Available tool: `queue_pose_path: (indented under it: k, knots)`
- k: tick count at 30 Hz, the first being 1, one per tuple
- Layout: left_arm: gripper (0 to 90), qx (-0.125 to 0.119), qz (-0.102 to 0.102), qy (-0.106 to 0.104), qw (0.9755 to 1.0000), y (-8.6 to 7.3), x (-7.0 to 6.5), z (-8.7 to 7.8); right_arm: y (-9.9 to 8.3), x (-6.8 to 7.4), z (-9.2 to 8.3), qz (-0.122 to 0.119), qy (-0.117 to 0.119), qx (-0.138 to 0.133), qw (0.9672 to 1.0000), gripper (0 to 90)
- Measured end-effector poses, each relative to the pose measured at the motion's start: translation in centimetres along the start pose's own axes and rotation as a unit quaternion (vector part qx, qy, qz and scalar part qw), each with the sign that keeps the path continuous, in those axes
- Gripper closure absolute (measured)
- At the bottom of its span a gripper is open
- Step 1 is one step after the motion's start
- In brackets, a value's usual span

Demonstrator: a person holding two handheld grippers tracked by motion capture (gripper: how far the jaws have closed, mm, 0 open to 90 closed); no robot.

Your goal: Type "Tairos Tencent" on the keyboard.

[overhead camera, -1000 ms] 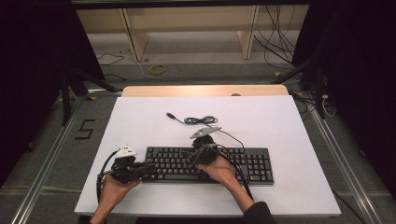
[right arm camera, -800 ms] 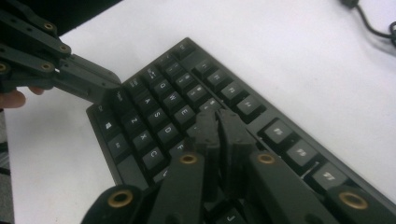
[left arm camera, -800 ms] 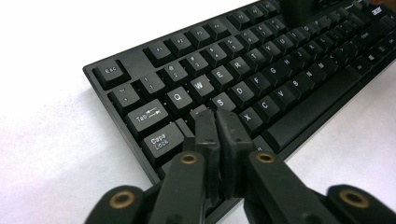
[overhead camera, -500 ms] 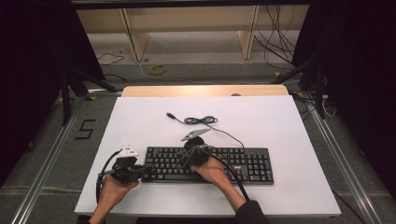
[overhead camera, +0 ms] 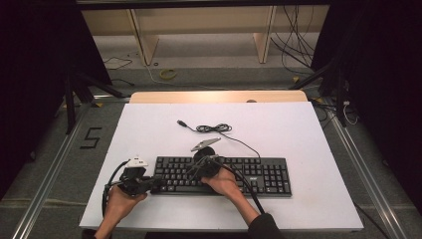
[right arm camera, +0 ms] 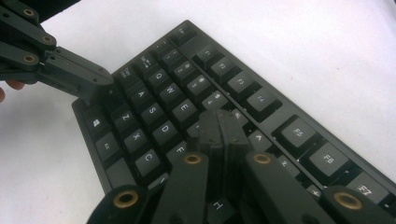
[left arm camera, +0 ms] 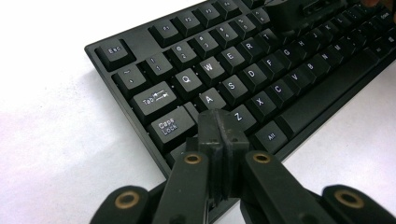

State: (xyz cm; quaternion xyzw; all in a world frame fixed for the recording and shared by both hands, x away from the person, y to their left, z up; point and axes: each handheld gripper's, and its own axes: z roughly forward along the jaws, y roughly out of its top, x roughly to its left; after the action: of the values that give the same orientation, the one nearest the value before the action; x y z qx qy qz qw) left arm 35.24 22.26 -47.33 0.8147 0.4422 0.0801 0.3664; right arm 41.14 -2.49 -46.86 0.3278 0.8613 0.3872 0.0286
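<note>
Left gripper (overhead camera: 158,182) sat at the left end of the keyboard (overhead camera: 259,175), fingers pressed together with nothing between them, tips over the Shift and Caps Lock corner, seen close in the left gripper view (left arm camera: 219,135). Whether the tips actually touched a key could not be told

Keyboard lay on the white desk (overhead camera: 298,129), near the person's edge, long side running left to right. Its cable (overhead camera: 214,128) ran off the back edge and lay in a loose bundle on the desk behind it, plug end free

Right gripper (overhead camera: 191,174) hovered over the letter block left of the keyboard's middle, fingers likewise closed on nothing, tips above the keys around R and F in the right gripper view (right arm camera: 219,133)

Step in hand, as judged: typing posture, each closed gripper used as a single poking tip. Next move would call for lowering one tip straight onto a single key without clipping its neighbours, the keys being close set

Count: one keyboard, one cable, two grippers, two hands, one desk
</note>
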Motion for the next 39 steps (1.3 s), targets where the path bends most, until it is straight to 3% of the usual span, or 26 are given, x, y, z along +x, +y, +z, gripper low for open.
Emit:
queue_pose_path:
  k: [31, 34, 39]
  knots:
    - [89.2, 0.011, -0.001, 0.001, 0.9999, -0.1, 0.1, 0.5, -0.3, 0.1, 1.0, -0.009, -0.017, 0.020, 0.9996, 90.0]
    - [89.0, 0.010, -0.004, -0.003, 0.9999, -0.1, 0.1, 0.5, -0.3, 0.1, 0.9, 0.003, -0.015, 0.017, 0.9997, 90.0]
    - [88.5, -0.011, -0.006, -0.013, 0.9998, 0.2, 0.0, 0.1, -0.2, -0.1, -0.3, 0.012, 0.000, -0.010, 0.9999, 90.0]
